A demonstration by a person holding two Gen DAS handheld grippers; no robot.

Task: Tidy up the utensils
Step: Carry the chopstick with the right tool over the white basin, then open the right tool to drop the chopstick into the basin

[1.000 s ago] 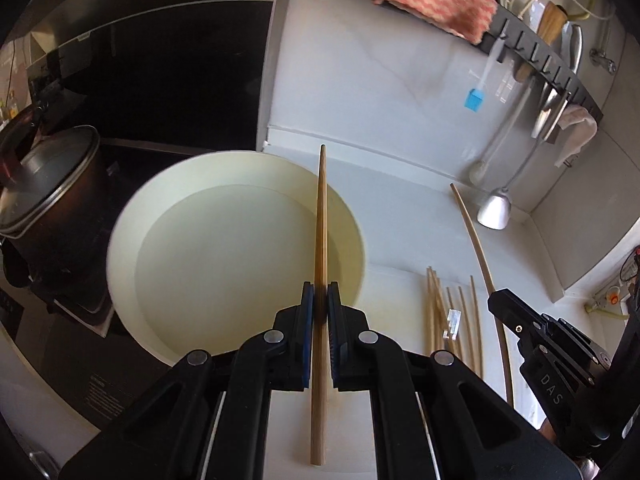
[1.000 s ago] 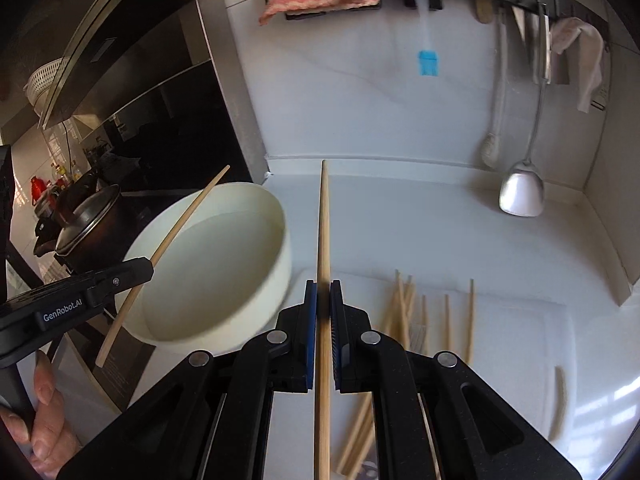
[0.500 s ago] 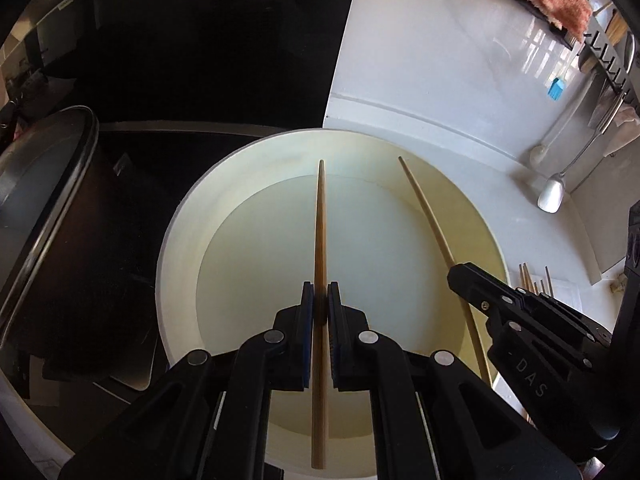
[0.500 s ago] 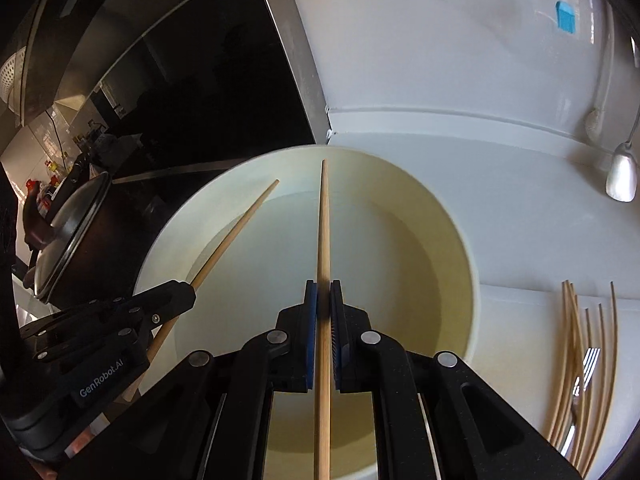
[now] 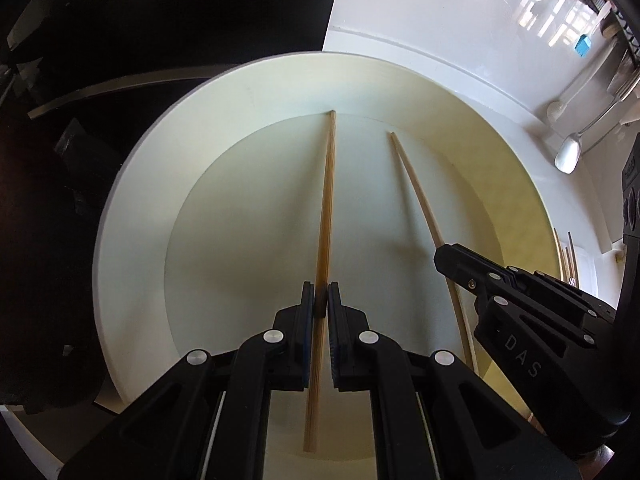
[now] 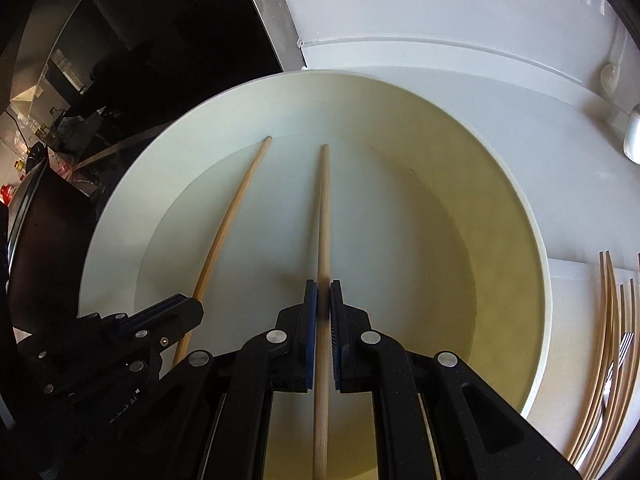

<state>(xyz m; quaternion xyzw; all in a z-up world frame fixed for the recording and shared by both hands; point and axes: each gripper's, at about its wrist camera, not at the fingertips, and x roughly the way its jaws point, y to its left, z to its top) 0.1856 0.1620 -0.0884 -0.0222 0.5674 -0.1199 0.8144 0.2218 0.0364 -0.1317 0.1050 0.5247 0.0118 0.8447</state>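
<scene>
Left gripper pinching chopstick; right gripper pinching second chopstick. Both sticks point down into cream bowl, tips near or at far edge of floor; contact unclear.

Risks, judged:
- Release while tilted: stick may bounce or lean over rim.
- Grippers close side by side: could knock together on withdrawal.
- Tip pressed into wall: bowl may slide.

Bowl holds nothing else. More chopsticks lie on counter right of bowl, fork among them.

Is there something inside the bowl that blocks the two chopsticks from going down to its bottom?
Nothing visible does. The bowl holds only the left chopstick and the right chopstick, which lie apart.
</scene>
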